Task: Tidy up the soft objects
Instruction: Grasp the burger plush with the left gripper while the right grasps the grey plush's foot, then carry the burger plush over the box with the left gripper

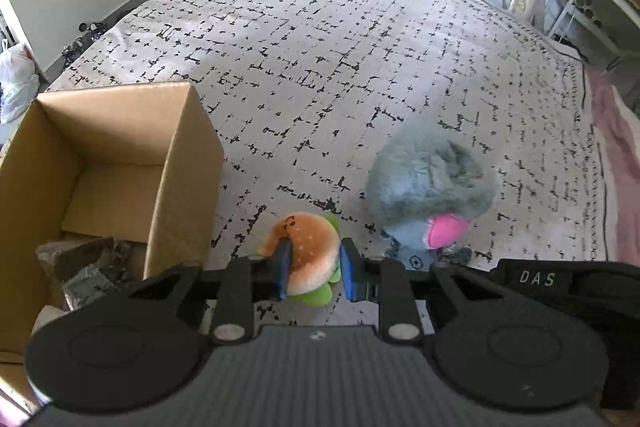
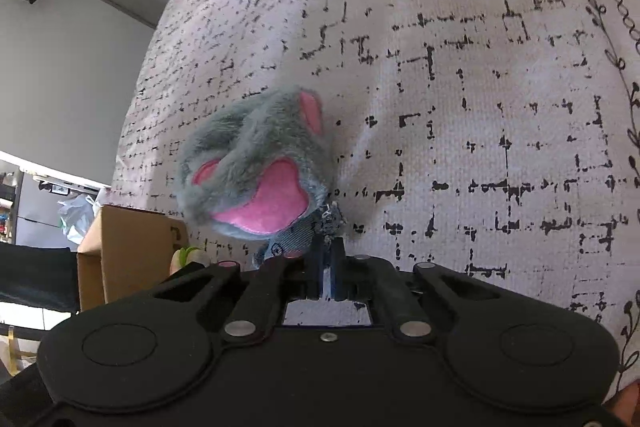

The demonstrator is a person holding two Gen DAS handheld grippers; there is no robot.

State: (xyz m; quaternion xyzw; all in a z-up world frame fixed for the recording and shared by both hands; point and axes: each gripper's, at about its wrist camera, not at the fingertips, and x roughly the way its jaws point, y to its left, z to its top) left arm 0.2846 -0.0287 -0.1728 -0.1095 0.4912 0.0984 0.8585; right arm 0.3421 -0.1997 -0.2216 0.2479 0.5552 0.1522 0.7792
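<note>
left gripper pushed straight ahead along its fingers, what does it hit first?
The left gripper is already clamped on the burger plush. Beyond that, only the patterned bedspread lies ahead; the cardboard box and grey plush sit off to either side.

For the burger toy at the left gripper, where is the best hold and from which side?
Grip the burger toy across its bun, one finger on each flat-ish side, coming in from the near edge of the bed. It lies on its side with the round edge facing the left gripper, whose fingers already straddle it; the soft stuffing should squash and seat well.
</note>
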